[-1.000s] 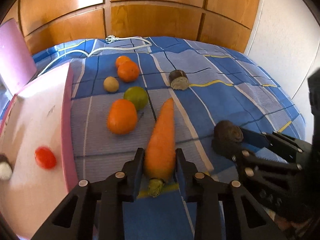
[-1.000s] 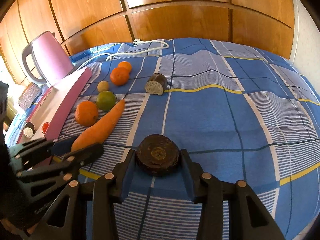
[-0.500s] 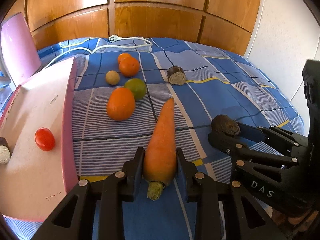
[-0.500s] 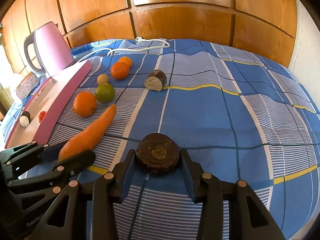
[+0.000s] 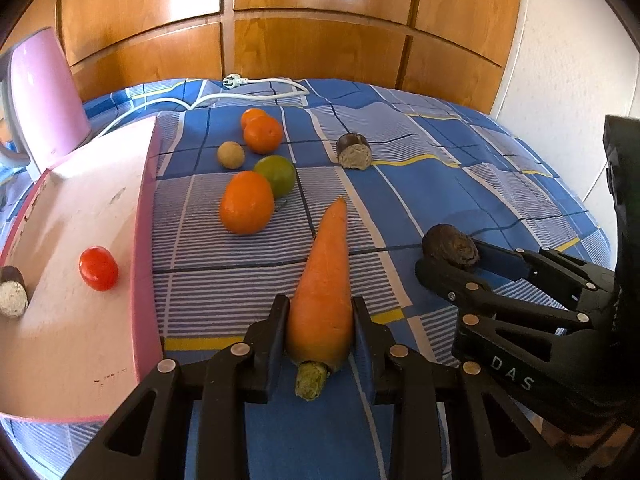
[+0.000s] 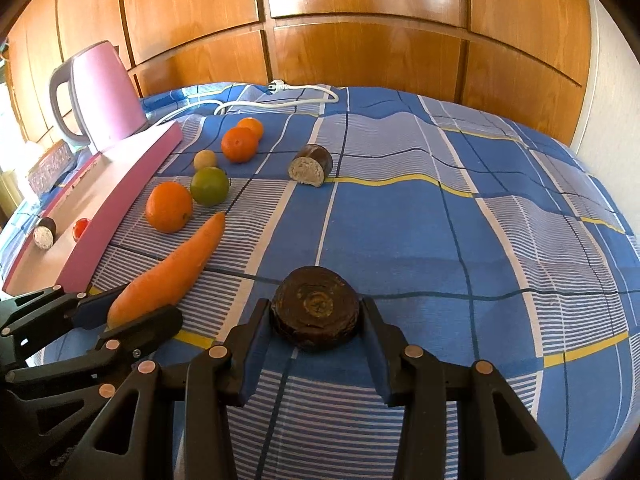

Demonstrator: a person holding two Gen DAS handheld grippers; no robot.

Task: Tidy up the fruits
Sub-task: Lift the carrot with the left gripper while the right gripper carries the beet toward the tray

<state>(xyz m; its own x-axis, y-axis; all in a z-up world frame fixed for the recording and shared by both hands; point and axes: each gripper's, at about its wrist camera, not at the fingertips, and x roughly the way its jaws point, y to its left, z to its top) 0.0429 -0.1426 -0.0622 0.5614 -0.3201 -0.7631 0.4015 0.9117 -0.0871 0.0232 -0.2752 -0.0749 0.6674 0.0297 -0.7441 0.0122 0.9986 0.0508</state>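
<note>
From the left wrist, the left claw (image 5: 320,320) grips the carrot (image 5: 322,280) at its thick stem end, long axis running straight away, tip toward the large orange (image 5: 247,203) and green fruit (image 5: 276,175), with the pink tray (image 5: 80,240) holding a tomato (image 5: 98,268) just left. From the right wrist, the right claw (image 6: 316,316) clamps a dark round beet (image 6: 315,306) flat-face-up over the blue checked bed (image 6: 440,220); ahead lie a cut dark piece (image 6: 312,168), tangerines (image 6: 240,144) and a kettle (image 6: 100,92).

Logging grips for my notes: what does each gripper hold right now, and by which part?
Left gripper holds the carrot by its thick stem end. Right gripper holds the dark round piece, fingers on its opposite sides.
</note>
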